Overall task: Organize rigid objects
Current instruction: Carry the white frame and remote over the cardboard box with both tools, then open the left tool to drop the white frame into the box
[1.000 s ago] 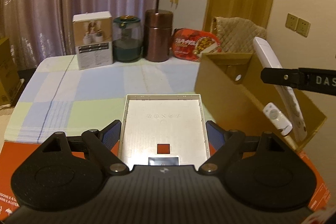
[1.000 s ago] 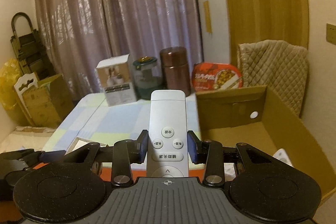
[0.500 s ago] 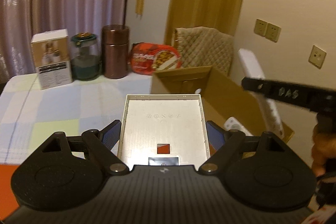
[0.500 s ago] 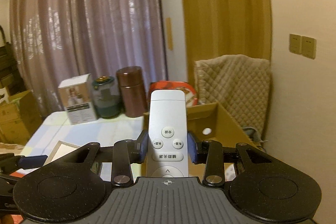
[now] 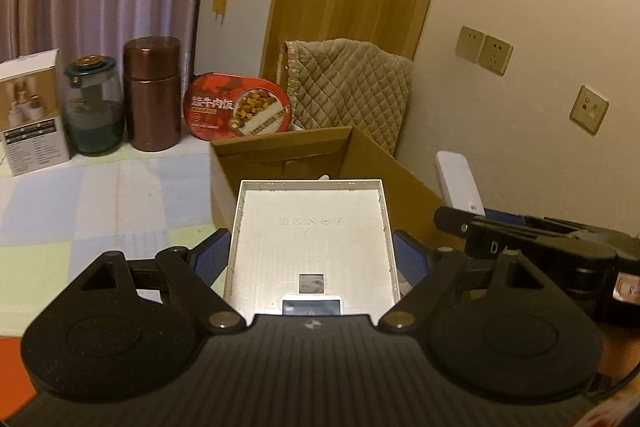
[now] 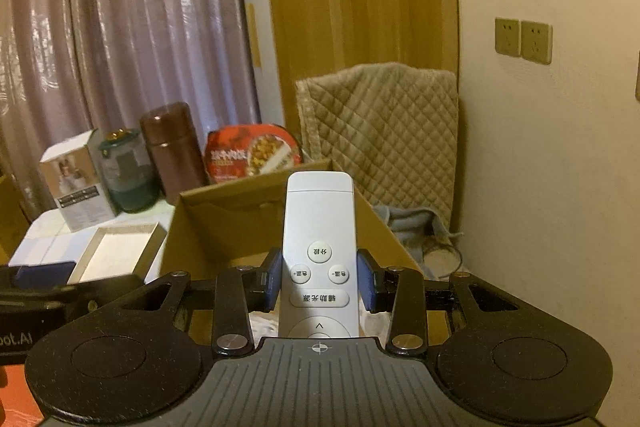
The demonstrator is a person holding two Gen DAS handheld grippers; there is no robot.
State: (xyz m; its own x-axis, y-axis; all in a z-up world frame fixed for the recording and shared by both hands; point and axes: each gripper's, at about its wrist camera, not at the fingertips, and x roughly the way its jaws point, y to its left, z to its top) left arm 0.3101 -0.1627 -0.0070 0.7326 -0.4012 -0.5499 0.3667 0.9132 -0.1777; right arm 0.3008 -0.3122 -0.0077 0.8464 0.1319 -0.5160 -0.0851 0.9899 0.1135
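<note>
Right gripper [image 6: 319, 281] is clamping the remote [image 6: 319, 259] by its long edges, about mid-length, buttons up, far end sticking out over the box [image 6: 208, 227]. Left gripper [image 5: 312, 255] is gripping the tray [image 5: 310, 239], a shallow white tray or lid, jaws standing wide on its two side walls; its far edge is hanging over the box's near wall. Both loads are sitting above or just short of the box opening, neither is inside yet. In the left view the right gripper is showing just beside the tray, on the side away from the canister [image 5: 151, 93].

Risks as I'm judging them:
- The two grippers are crowding the same opening. If both go in together, the remote or the right fingers could be knocking the tray's side wall and twisting it in the jaws.
- The tray is being held by thin walls only; a bump on the box rim could be popping it loose or tipping it.
- The remote is smooth and overhanging the pads; catching its tip on the box's far wall could be levering it out.
- The box is light cardboard; a push on its wall could be sliding it toward the canister and the red meal pack [image 5: 240, 107] behind it.

Box contents are mostly hidden, so landing room is unclear.
</note>
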